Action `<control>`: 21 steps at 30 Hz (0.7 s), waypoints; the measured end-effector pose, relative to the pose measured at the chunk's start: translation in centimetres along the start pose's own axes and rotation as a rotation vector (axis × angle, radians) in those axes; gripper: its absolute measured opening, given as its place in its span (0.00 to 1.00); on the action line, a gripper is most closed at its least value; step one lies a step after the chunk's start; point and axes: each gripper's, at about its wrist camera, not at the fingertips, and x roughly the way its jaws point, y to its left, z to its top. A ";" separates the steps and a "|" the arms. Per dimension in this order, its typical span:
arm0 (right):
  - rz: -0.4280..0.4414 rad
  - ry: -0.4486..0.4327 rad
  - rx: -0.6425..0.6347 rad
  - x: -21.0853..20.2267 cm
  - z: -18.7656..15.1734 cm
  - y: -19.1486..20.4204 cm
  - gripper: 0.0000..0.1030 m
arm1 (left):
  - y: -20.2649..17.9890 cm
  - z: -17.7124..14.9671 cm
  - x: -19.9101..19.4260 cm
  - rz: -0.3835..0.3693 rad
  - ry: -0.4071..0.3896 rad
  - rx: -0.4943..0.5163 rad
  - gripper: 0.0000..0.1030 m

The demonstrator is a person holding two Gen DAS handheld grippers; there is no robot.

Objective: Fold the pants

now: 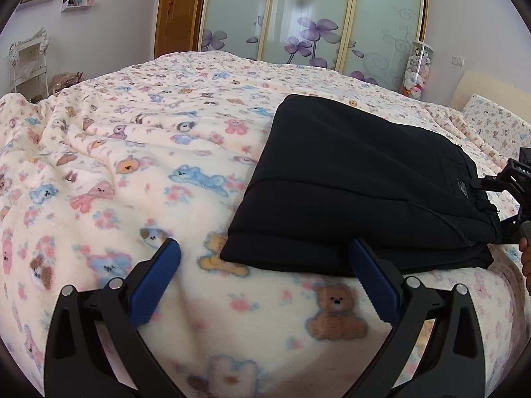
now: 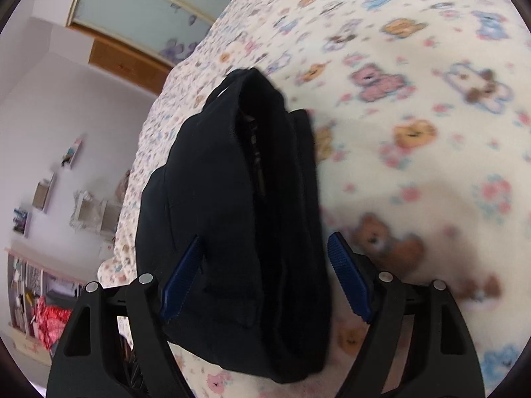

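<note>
Two claws work over one folded bundle. Nearest, the left claw (image 1: 264, 258) stands wide open and empty, its right finger just at the front edge of the black pants (image 1: 358, 185). The right claw (image 2: 264, 258) is spread wide around the pants' (image 2: 232, 215) end, seemingly not pinching. Beyond lies the teddy-bear blanket (image 1: 132, 152).

We see our left claw (image 1: 264, 258) as two black plastic arms with triangular cut-outs, each with two round silver screws on top. The fingers (image 1: 154, 280) carry blue ribbed pads. Our right claw (image 2: 265, 265) has the same build: black arms, silver screws, blue ribbed pads on its fingers (image 2: 350, 280).
</note>
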 end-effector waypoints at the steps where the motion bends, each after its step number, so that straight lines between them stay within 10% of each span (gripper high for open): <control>1: 0.013 0.015 -0.007 0.4 0.0 0.1 0.78 | 0.0 0.0 0.0 0.000 0.002 0.000 0.98; 12: 0.281 -0.021 -0.065 -0.6 0.0 2.1 0.79 | -0.1 -0.1 0.3 0.000 0.017 -0.006 0.98; 17: 0.250 -0.006 0.024 0.5 0.2 -0.3 0.78 | -0.1 -0.1 0.2 -0.018 0.019 -0.006 0.98; 21: 0.274 0.001 0.062 0.9 0.5 -1.2 0.77 | 1.8 0.9 -1.2 -0.165 0.022 -0.091 0.98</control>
